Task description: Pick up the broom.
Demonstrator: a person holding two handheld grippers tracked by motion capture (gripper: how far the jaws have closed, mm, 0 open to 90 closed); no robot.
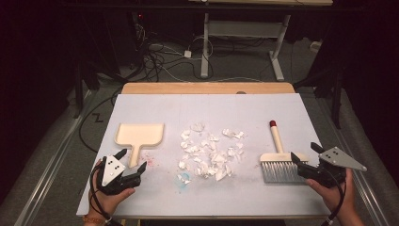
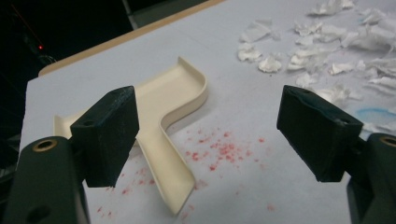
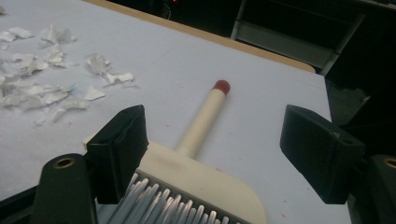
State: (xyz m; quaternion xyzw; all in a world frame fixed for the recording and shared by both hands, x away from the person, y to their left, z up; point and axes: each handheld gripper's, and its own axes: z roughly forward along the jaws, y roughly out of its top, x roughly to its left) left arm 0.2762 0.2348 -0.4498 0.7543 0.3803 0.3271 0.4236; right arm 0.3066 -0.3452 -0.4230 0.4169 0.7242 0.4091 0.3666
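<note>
A cream dustpan (image 1: 139,135) (image 2: 164,112) lies left of centre on the white mat, handle pointing toward the front edge. My left gripper (image 1: 131,160) (image 2: 208,135) hovers open just behind that handle's end, nothing between its jaws. Torn white paper scraps (image 1: 209,151) (image 2: 327,42) (image 3: 42,70) are scattered across the middle. A cream brush (image 1: 277,157) (image 3: 201,154) with grey bristles and a red-tipped handle lies on the right. My right gripper (image 1: 306,154) (image 3: 212,154) is open beside the brush head, its jaws spread on either side of the head.
Red specks (image 2: 219,149) and a blue smear (image 1: 182,181) stain the white mat (image 1: 207,110). A wooden table edge (image 1: 207,88) shows at the far side. Cables and a desk frame (image 1: 207,42) stand on the floor beyond.
</note>
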